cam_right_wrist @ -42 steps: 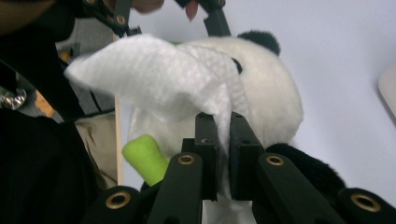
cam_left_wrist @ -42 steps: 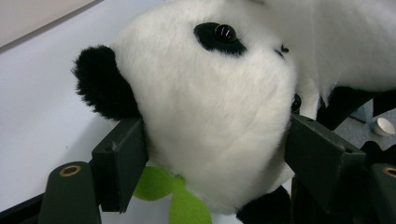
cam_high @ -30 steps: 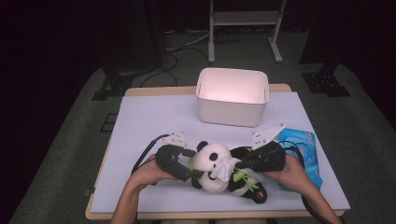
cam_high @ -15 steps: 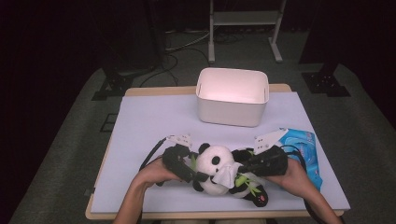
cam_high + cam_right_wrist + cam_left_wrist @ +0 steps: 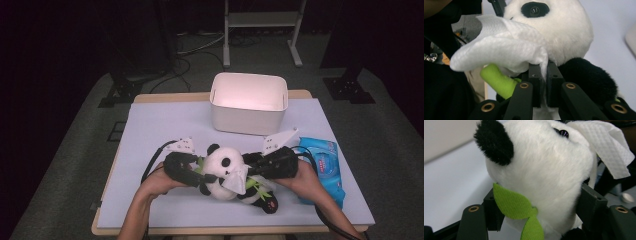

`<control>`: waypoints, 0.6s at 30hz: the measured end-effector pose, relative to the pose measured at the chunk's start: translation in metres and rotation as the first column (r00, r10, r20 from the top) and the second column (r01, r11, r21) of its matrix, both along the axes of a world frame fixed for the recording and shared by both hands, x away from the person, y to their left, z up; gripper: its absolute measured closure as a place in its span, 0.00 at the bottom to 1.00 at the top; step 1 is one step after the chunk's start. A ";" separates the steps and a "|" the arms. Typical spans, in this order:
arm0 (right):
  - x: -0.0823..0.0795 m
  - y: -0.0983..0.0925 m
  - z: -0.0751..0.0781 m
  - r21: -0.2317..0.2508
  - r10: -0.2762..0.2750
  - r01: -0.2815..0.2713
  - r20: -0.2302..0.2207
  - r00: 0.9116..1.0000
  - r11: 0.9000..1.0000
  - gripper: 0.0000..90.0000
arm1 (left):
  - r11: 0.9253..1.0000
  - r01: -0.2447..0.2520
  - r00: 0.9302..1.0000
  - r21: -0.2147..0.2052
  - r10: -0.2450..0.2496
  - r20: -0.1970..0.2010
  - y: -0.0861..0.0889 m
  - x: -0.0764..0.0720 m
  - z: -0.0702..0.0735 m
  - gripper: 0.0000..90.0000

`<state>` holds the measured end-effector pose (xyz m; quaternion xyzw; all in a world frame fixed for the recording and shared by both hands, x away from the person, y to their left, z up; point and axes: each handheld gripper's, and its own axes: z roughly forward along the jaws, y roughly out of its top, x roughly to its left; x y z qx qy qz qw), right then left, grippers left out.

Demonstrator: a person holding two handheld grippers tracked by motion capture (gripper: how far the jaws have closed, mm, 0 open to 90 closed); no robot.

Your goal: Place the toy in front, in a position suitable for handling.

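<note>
A black-and-white plush panda [image 5: 222,165] with green felt leaves lies near the front of the table, between both grippers. My left gripper [image 5: 200,176] comes in from the left. Its jaws have just been closing and now press on either side of the panda's head [image 5: 544,165], beside a green leaf [image 5: 514,205]. My right gripper [image 5: 248,172] comes in from the right and is shut on a white paper wipe [image 5: 504,47]. The wipe [image 5: 235,181] rests against the panda's face [image 5: 564,32], below one eye.
A white open bin [image 5: 248,107] stands behind the panda at mid table. A blue pack of wet wipes [image 5: 322,165] lies at the right, under the right forearm. The pale mat [image 5: 160,130] covers the tabletop.
The left gripper has moved in to the right and its jaws have closed around the panda's head. The right gripper still holds the wipe against the face.
</note>
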<state>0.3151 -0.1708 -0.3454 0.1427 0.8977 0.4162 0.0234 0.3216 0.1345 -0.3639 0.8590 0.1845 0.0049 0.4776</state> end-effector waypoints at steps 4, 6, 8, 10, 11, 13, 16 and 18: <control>0.008 0.012 0.010 0.014 0.012 -0.012 0.012 1.000 1.000 0.93 | 0.998 -0.033 0.999 0.046 0.031 0.045 0.006 -0.004 0.008 0.37; 0.010 0.018 0.015 0.035 0.016 -0.016 0.014 1.000 0.999 0.93 | 0.999 -0.032 0.999 0.035 0.030 0.034 0.006 -0.004 0.004 0.37; 0.010 0.021 0.021 0.070 0.026 -0.028 0.019 0.999 0.997 0.93 | 0.999 -0.027 0.999 0.031 0.026 0.029 0.006 -0.004 0.003 0.36; 0.009 0.025 0.023 0.056 0.029 -0.030 0.034 0.999 0.998 0.93 | 0.999 -0.026 0.999 0.044 0.025 0.032 0.006 -0.004 0.004 0.36; 0.010 0.025 0.023 0.054 0.031 -0.033 0.028 0.999 0.998 0.93 | 0.999 -0.026 0.999 0.046 0.024 0.033 0.006 -0.004 0.004 0.36; 0.010 0.022 0.021 0.040 0.030 -0.030 0.018 0.999 0.999 0.93 | 0.999 -0.030 0.999 0.042 0.029 0.025 0.006 -0.004 0.003 0.36; 0.009 0.016 0.015 -0.014 0.009 -0.009 0.013 1.000 1.000 0.93 | 0.999 -0.029 1.000 0.040 0.029 0.013 0.008 -0.002 0.002 0.35; 0.009 0.009 0.010 -0.030 -0.001 0.001 0.009 1.000 1.000 0.93 | 0.999 -0.032 0.999 0.031 0.032 0.001 0.010 -0.001 0.000 0.35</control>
